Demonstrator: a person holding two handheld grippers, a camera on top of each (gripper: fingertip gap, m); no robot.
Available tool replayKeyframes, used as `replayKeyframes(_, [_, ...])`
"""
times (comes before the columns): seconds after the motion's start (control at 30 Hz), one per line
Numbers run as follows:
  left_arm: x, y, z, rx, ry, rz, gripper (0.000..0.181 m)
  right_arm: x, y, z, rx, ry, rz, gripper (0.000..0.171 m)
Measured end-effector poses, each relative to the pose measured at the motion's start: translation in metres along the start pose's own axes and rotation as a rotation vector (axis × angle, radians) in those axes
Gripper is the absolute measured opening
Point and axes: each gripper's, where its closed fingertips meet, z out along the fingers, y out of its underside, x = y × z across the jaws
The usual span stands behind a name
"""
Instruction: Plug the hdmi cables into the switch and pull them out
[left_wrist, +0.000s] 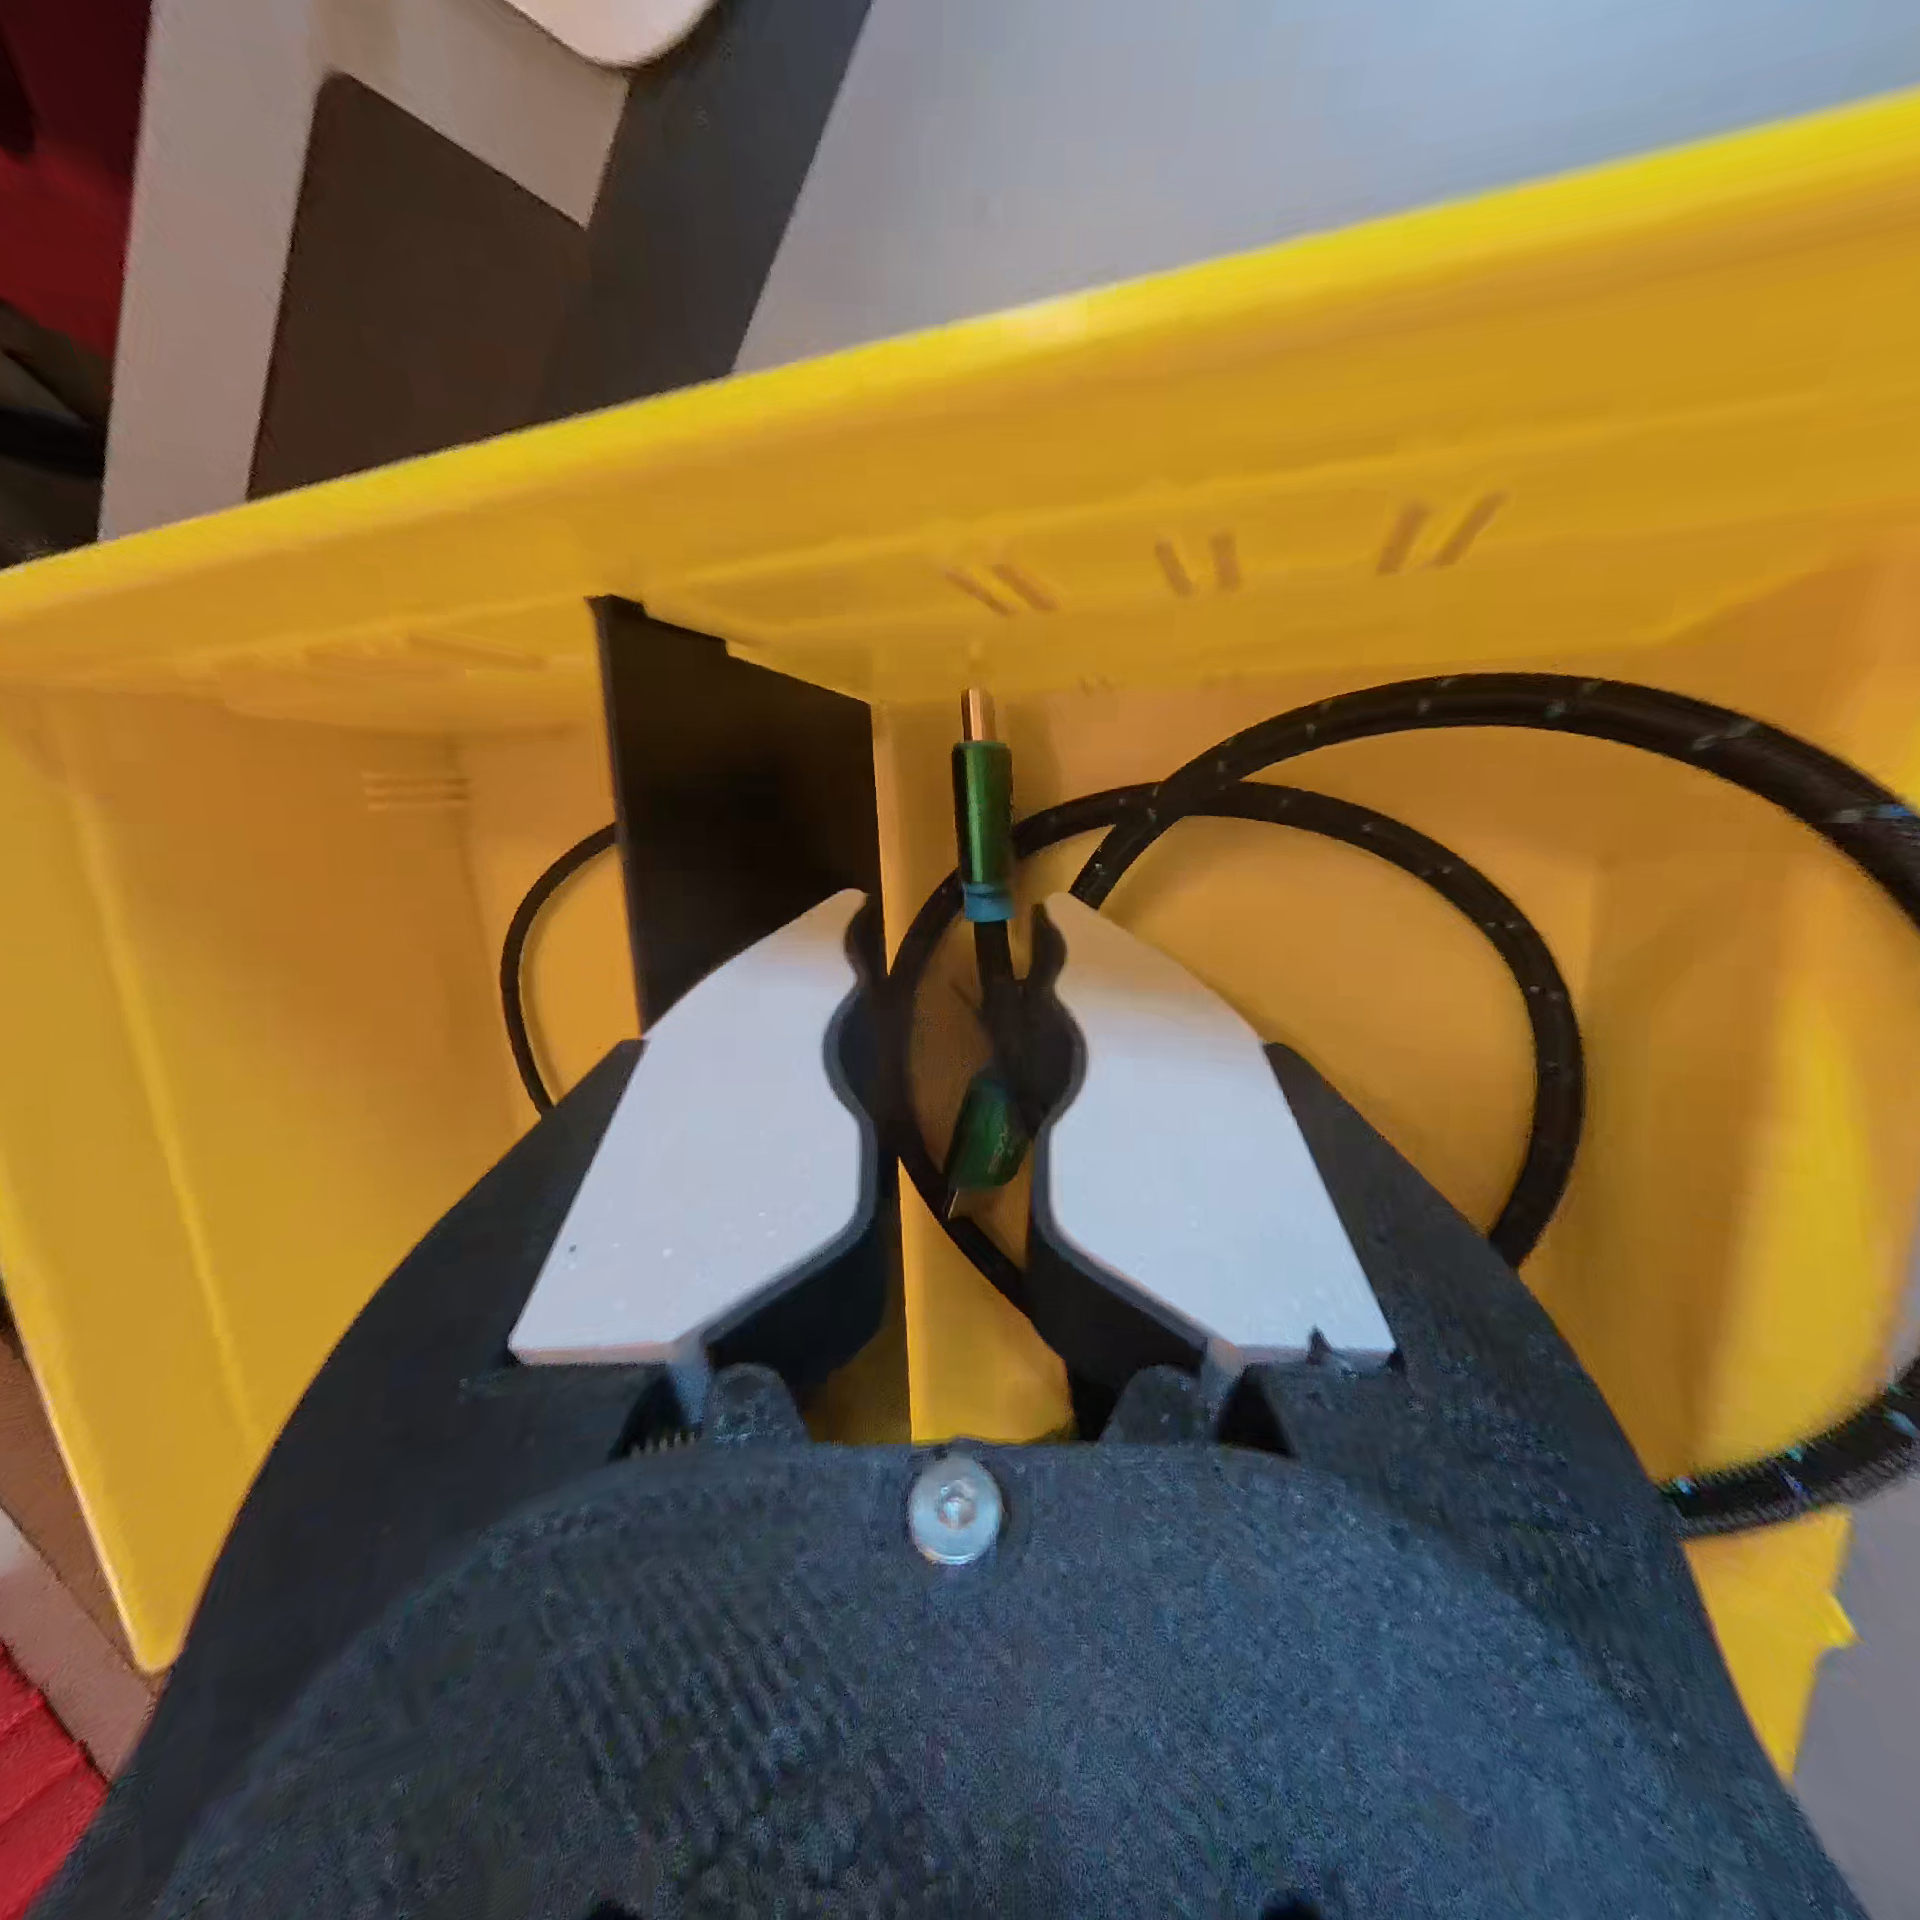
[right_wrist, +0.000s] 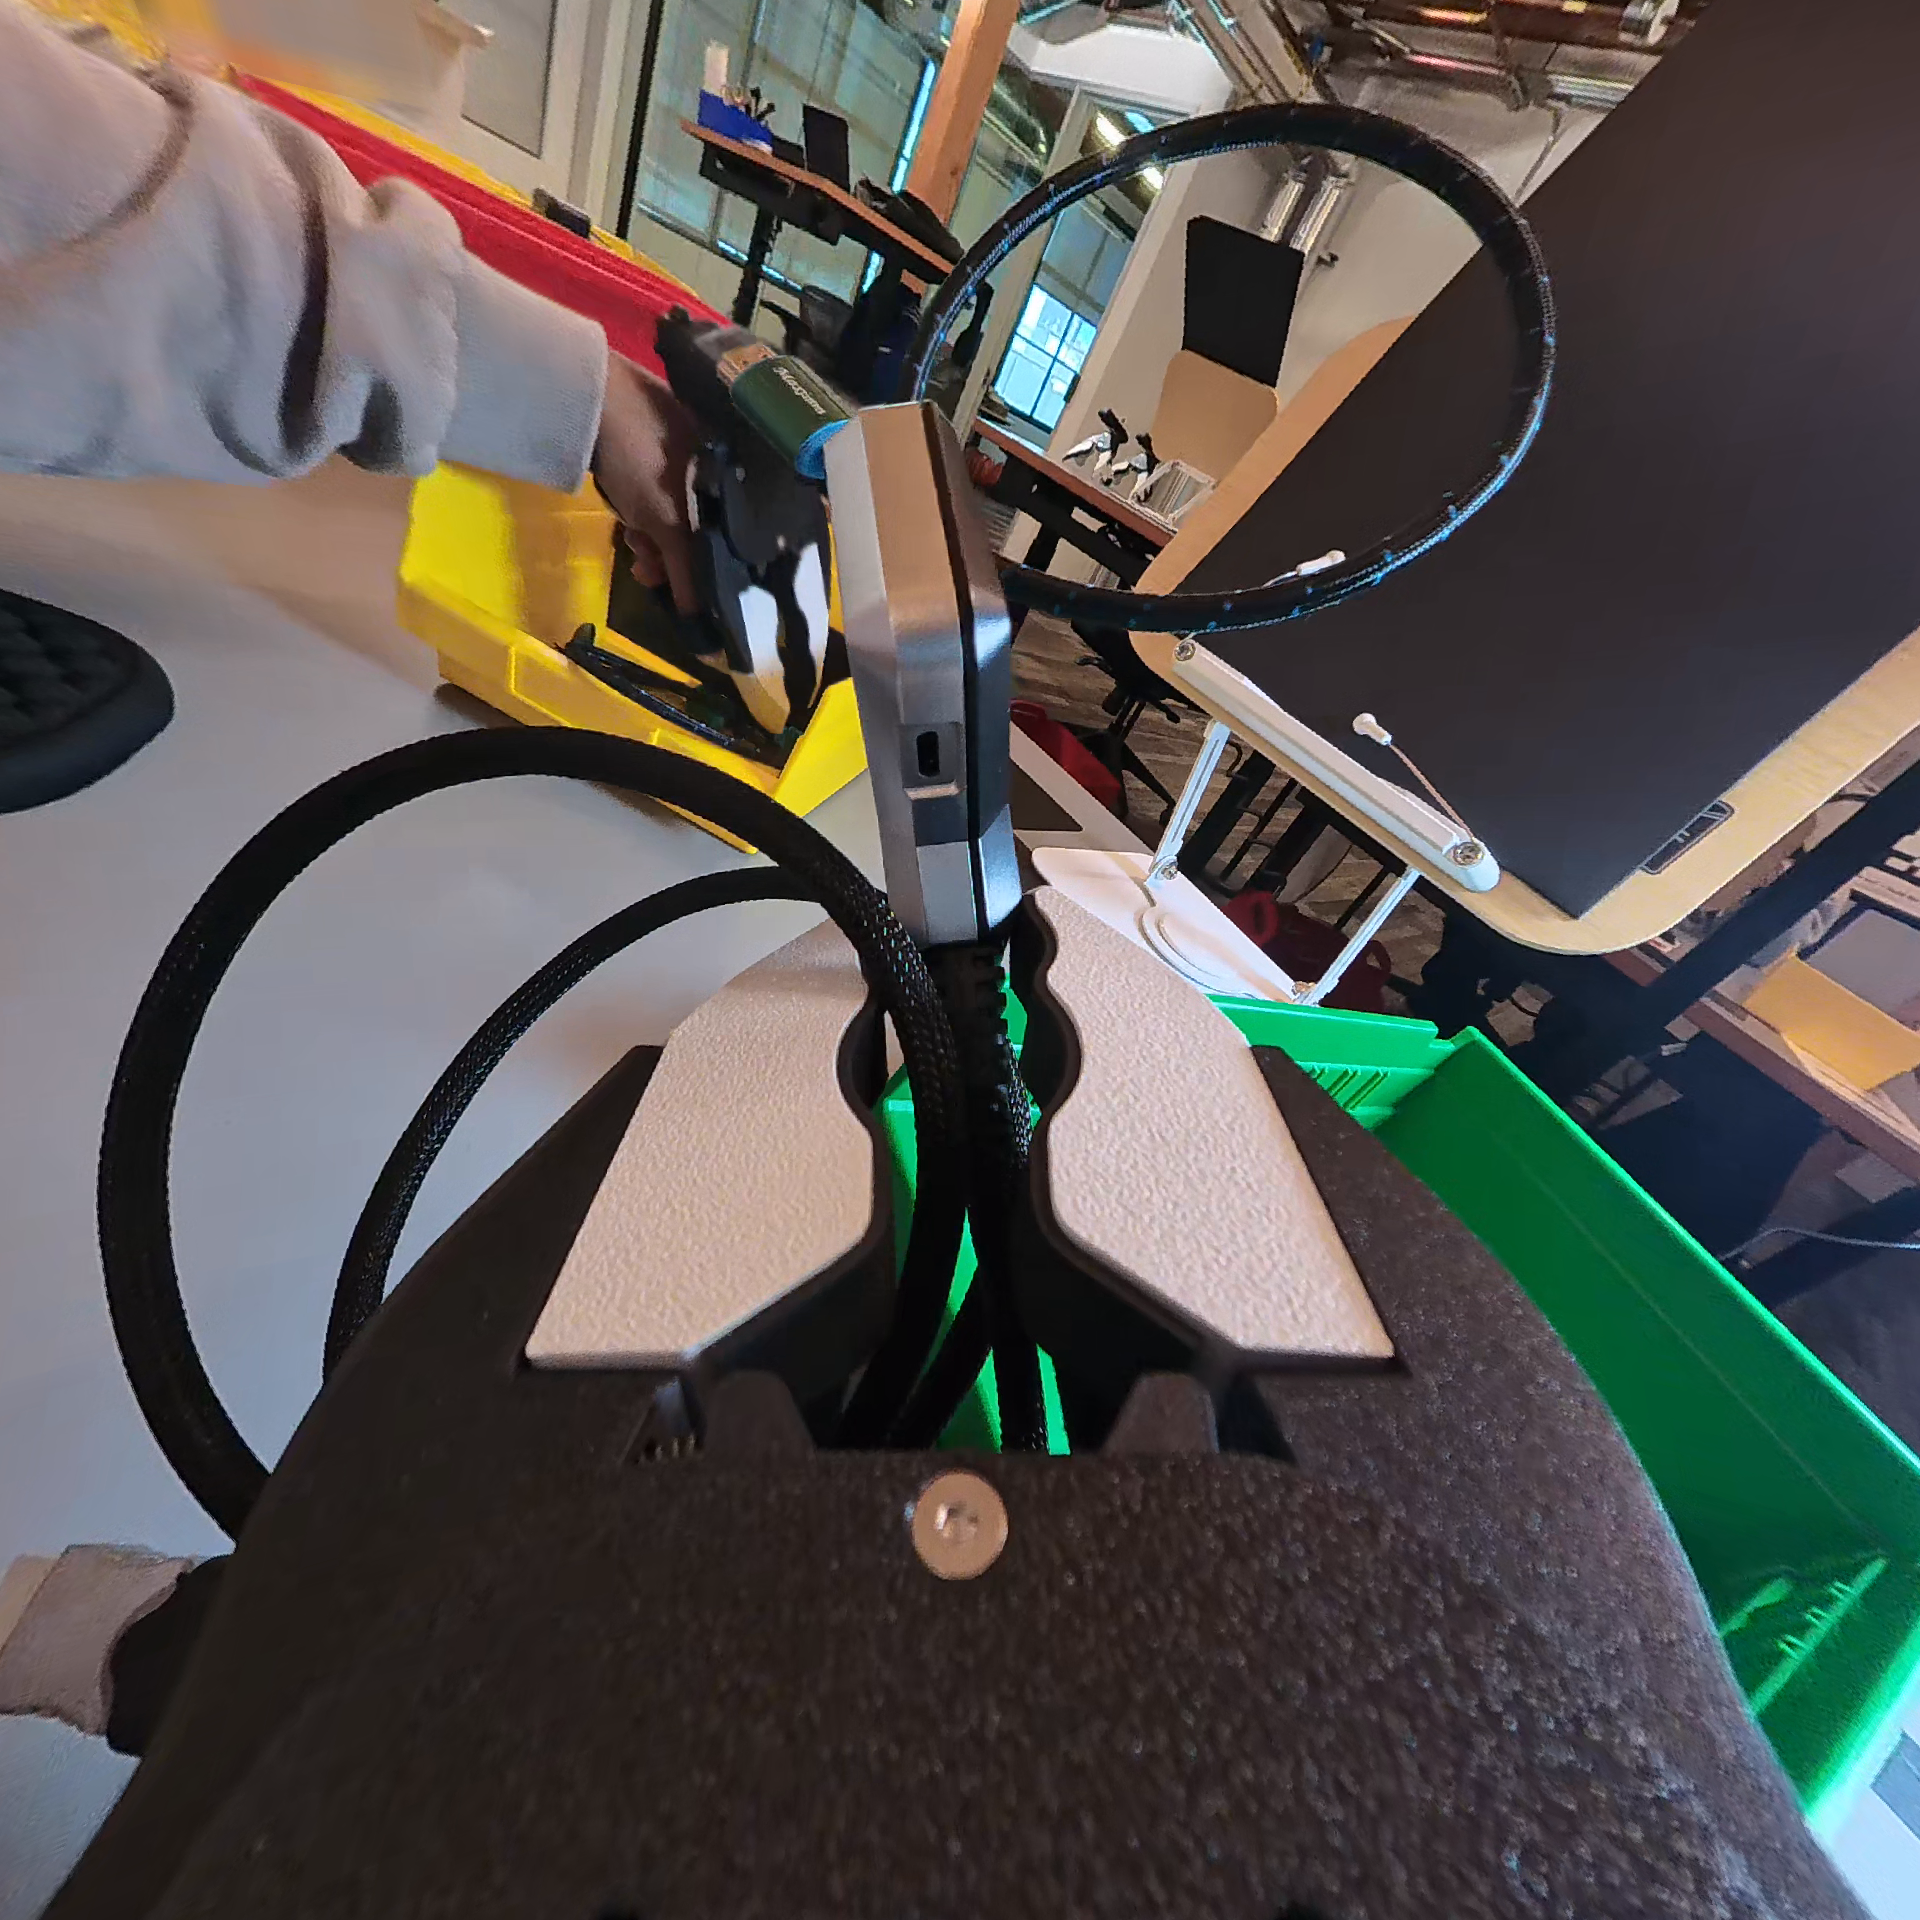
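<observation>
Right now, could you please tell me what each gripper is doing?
Left gripper: partly open in the yellow bin, around a black cable; grip unclear.
Right gripper: closed on the switch's cable.

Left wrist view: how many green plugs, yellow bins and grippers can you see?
Green plugs: 2, one lying straight and one between the fingers
Yellow bin: 1
Left gripper: 1
Total: 4
</observation>
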Motion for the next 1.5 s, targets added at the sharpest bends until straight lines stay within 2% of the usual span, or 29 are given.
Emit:
replayKeyframes(0.2, [0.004,0.0,0.011,-0.029,-0.008,0.033,0.011,0.001,0.002,-0.001,-0.002,-0.007,0.009,0.021])
replayKeyframes(0.3, [0.005,0.002,0.013,-0.053,-0.04,0.08,0.012,0.0,0.002,0.0,-0.007,-0.009,0.006,0.021])
replayKeyframes(0.57, [0.006,0.001,0.016,0.017,-0.044,0.082,0.012,-0.003,-0.002,0.002,-0.002,-0.009,0.001,0.021])
replayKeyframes(0.7, [0.007,0.001,0.017,0.069,0.007,-0.037,0.011,-0.001,-0.002,0.0,-0.002,0.0,0.0,0.021])
replayKeyframes(0.8, [0.011,0.005,0.011,0.047,0.054,-0.004,0.011,0.003,0.0,-0.002,-0.01,0.016,-0.012,0.021])
replayKeyframes(0.9, [0.015,-0.005,-0.017,0.141,0.128,-0.022,0.011,0.009,0.0,-0.005,-0.006,0.028,-0.006,0.021])
replayKeyframes(1.07, [0.011,-0.036,-0.103,0.378,0.203,-0.072,0.01,0.014,0.001,-0.005,0.008,0.032,0.034,0.021])
replayKeyframes(1.2, [0.038,-0.057,-0.152,0.511,0.267,-0.016,0.01,0.013,0.0,-0.005,0.007,0.04,0.031,0.021])
replayKeyframes(1.33, [0.103,-0.076,-0.174,0.615,0.378,0.151,0.01,0.012,-0.001,-0.004,0.005,0.045,0.02,0.021])
replayKeyframes(1.5, [0.18,-0.095,-0.173,0.68,0.497,0.287,0.01,0.014,0.005,-0.004,-0.016,0.053,0.015,0.021])
